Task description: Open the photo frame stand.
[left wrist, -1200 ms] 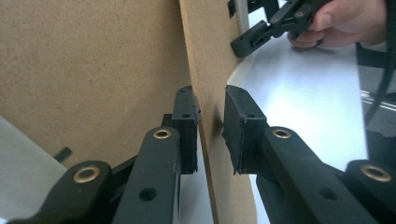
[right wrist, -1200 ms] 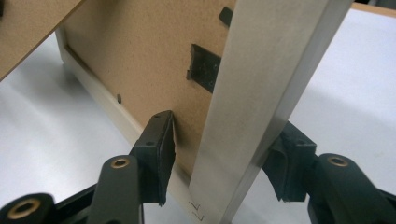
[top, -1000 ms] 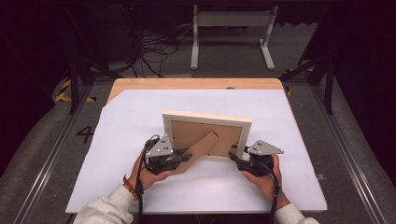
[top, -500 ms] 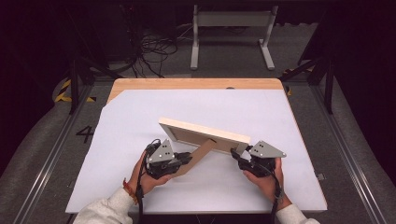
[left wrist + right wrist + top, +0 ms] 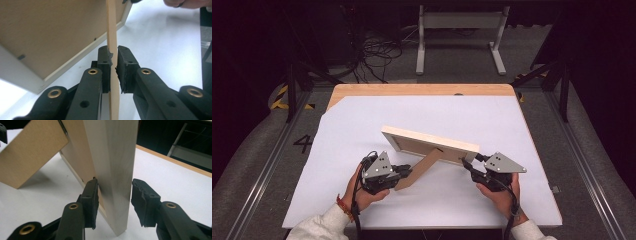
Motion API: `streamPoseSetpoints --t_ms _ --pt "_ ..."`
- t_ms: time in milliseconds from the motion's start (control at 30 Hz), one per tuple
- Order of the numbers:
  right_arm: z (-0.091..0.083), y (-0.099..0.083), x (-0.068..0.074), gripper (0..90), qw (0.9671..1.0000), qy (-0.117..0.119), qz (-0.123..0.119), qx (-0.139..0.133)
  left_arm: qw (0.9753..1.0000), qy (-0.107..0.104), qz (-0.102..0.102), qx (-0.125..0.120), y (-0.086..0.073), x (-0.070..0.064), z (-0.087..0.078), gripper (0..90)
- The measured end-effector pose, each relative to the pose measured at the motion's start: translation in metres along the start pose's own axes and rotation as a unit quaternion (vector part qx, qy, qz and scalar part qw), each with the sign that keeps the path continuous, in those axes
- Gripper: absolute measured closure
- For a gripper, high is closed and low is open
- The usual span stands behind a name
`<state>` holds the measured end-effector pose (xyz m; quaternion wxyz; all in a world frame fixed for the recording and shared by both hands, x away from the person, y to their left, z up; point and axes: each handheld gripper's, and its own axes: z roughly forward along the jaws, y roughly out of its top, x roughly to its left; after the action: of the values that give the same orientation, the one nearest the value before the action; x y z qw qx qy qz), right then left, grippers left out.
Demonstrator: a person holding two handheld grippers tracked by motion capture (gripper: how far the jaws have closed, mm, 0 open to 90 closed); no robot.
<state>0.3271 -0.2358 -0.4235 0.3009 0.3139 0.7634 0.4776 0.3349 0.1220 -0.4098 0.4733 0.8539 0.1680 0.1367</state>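
Note:
A pale wooden picture frame stands on its lower edge in the middle of the white table, its back toward me. Its brown cardboard stand angles down to the front left. My left gripper is shut on the stand's lower end; in the left gripper view the thin stand runs between the pads of that gripper. My right gripper clasps the frame's right end. In the right gripper view the frame's side sits between the jaws of the right gripper, both pads against it.
The white sheet covers a wooden tabletop whose far edge shows. Beyond it are a metal stand, loose cables on the floor, and rails along both sides of the table.
The frame has tipped up from leaning back toward me to standing nearly upright, and its left end has swung away. Both grippers kept their hold and shifted slightly.

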Motion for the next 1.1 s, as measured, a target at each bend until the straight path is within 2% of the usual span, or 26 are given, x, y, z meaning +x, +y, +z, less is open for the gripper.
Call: streamPoseSetpoints --t_ms 133,333,467,533,600,733,1100 --pt "-0.002 0.003 -0.001 55.8 0.9999 0.013 -0.001 -0.006 0.9999 0.008 -0.013 -0.002 -0.006 0.008 -0.01 79.5" --pt "-0.003 0.006 -0.002 54.9 0.9998 0.017 0.003 -0.01 0.9989 0.043 -0.021 0.004 -0.013 0.023 -0.018 79.1" --pt "-0.003 0.007 -0.002 57.2 0.9999 0.006 0.002 -0.014 0.9979 0.057 -0.028 0.007 -0.016 0.033 -0.017 78.9" --pt "-0.003 0.008 0.0 56.9 0.9998 0.016 -0.001 -0.014 0.9972 0.068 -0.03 0.01 -0.016 0.038 -0.015 78.0" --pt "-0.003 0.008 0.001 56.4 0.9998 0.016 -0.008 -0.012 0.9966 0.072 -0.038 0.011 -0.018 0.042 -0.013 77.0" --pt "-0.003 0.008 -0.001 56.2 0.9997 0.023 0.0 -0.011 0.9951 0.085 -0.047 0.015 -0.02 0.049 -0.008 75.5" --pt "-0.004 0.009 0.0 55.5 0.9997 0.024 -0.003 -0.006 0.9941 0.091 -0.057 0.014 -0.022 0.058 0.001 71.7"
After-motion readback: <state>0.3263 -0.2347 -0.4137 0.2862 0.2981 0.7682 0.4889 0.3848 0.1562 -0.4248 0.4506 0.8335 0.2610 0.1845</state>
